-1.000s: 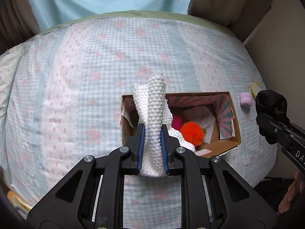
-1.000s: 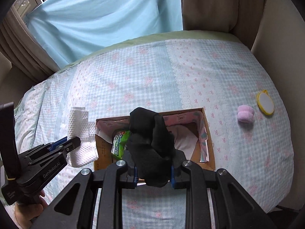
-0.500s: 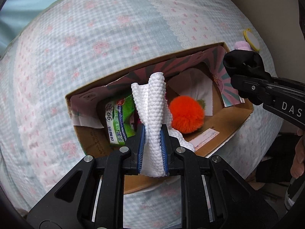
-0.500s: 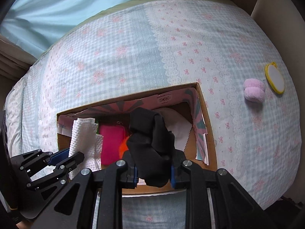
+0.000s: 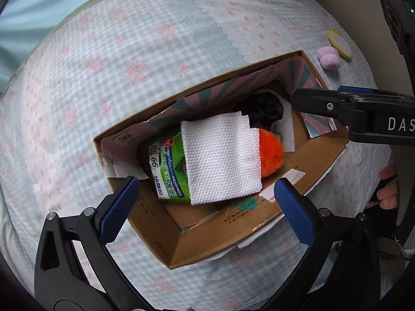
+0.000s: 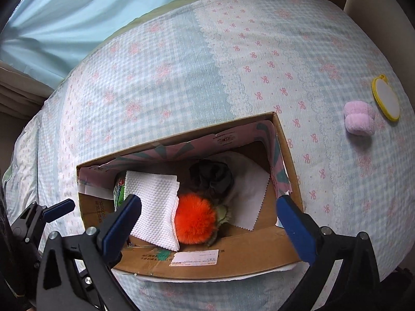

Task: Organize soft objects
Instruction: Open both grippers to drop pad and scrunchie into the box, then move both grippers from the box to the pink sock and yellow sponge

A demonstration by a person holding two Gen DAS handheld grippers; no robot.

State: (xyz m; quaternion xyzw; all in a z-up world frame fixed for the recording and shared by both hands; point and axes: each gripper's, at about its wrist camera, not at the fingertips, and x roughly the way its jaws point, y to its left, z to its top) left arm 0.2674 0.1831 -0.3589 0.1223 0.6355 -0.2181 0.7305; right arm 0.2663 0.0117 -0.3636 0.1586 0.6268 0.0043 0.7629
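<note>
Both tools point steeply down over the cardboard box (image 5: 212, 243) on the bed (image 6: 181, 51). Left tool (image 5: 205, 207), bottom of the left-wrist frame: jaws opening, spread wide, nothing between the pads. Right tool (image 6: 210, 223), bottom of the right-wrist frame: same, jaws opening and empty. White knit cloth (image 5: 220, 160) lies flat in the box centre over the green wipes pack (image 5: 167, 168), touching the orange pompom (image 6: 194, 217). Black cloth (image 6: 212, 178) sits bunched behind the pompom. Pink plush (image 6: 359, 120) and yellow-rimmed mirror (image 6: 386, 98) lie on the bed at right, outside the box.
</note>
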